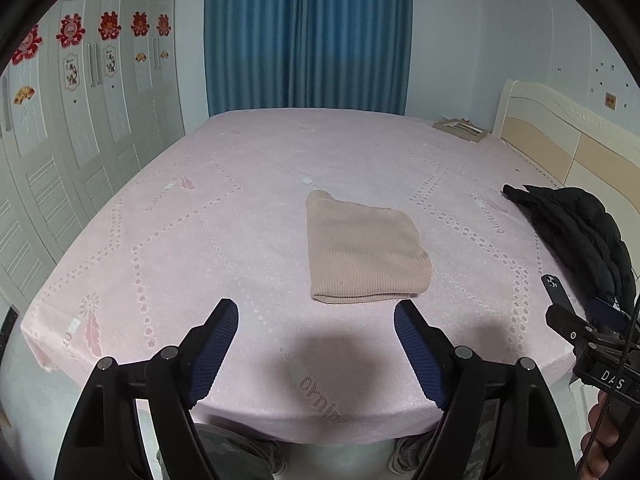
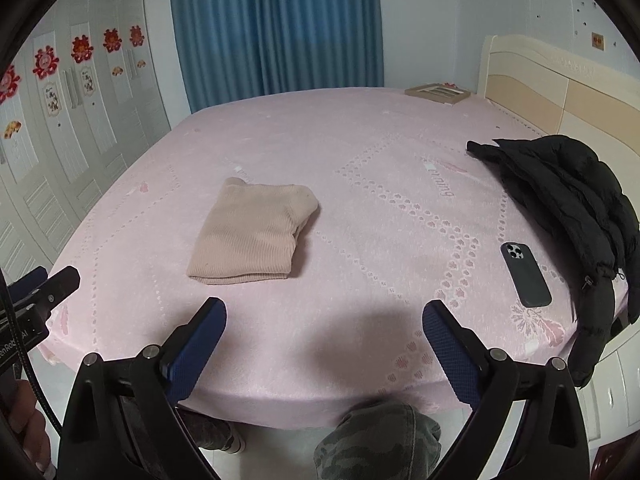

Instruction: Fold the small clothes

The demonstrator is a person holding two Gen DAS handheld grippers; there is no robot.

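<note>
Folded into a neat rectangle, beige ribbed knit garment (image 1: 366,250) lying flat near the middle of the pink bed (image 1: 160,240), just beyond both tools. Left hand-held gripper (image 1: 316,322) hovering over the bed's near edge, jaws spread wide, nothing between them. Right hand-held gripper (image 2: 324,320) likewise gaping and empty, the garment ahead and to its left. By the look of it, folding all but done.

Soft, light and limp, judging by the rounded folded edge and slack layers; likely to sag and slide open if lifted by one corner. Best taken at the thick folded edge nearest the tools, one pinch toward each end, catching all layers together.

Bed covered in a smooth pink sheet patterned with dotted lines and feather motifs. Dark phone (image 2: 526,276) lying face down toward the right, black padded jacket (image 2: 560,200) heaped beside it, well apart from the knit. Beyond: blue curtains (image 1: 308,32), white wardrobe doors (image 1: 80,120) with red paper cut-outs, cream headboard (image 2: 552,84).
</note>
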